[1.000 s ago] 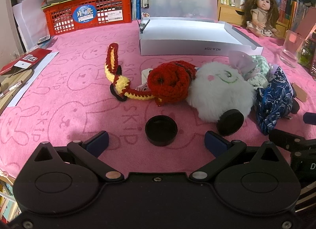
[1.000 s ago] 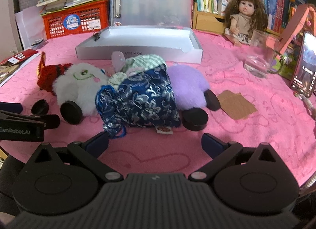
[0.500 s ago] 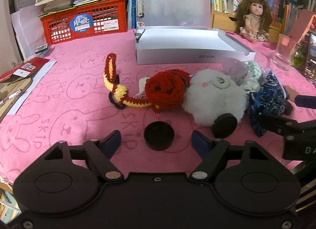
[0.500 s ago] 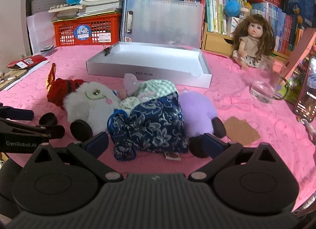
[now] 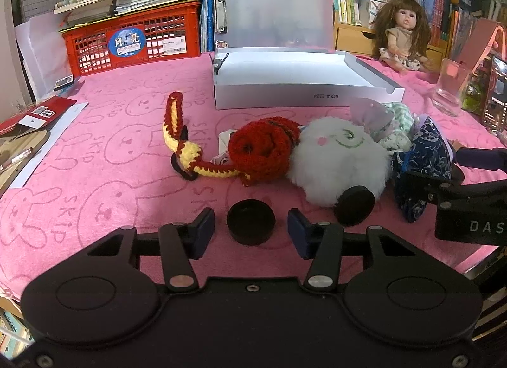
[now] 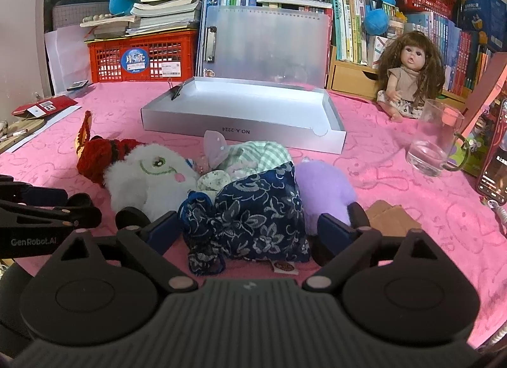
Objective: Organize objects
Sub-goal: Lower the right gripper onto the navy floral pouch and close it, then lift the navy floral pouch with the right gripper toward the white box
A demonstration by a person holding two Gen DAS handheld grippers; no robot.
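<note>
A pile of soft items lies on the pink cloth: a red and yellow crochet piece [image 5: 263, 149], a white fluffy plush [image 5: 339, 158] [image 6: 149, 174], a green check cloth bundle [image 6: 253, 158], a dark blue floral pouch [image 6: 259, 219] [image 5: 424, 158] and a purple plush [image 6: 323, 190]. A black round cap [image 5: 251, 222] sits between the fingers of my open left gripper [image 5: 250, 230]. My right gripper [image 6: 244, 231] is open with its fingers on either side of the blue pouch. An empty white box [image 6: 244, 111] [image 5: 301, 82] stands behind the pile.
A second black disc [image 5: 355, 204] leans at the white plush. A glass mug [image 6: 437, 146], a phone [image 6: 496, 174] and a doll [image 6: 408, 82] are at the right. A red crate [image 5: 133, 44], books and a clipboard line the back. Brown card [image 6: 389, 216] lies near the purple plush.
Both grippers moved forward and lower. The left fingers narrowed around the black cap. The right fingers now flank the blue pouch.
</note>
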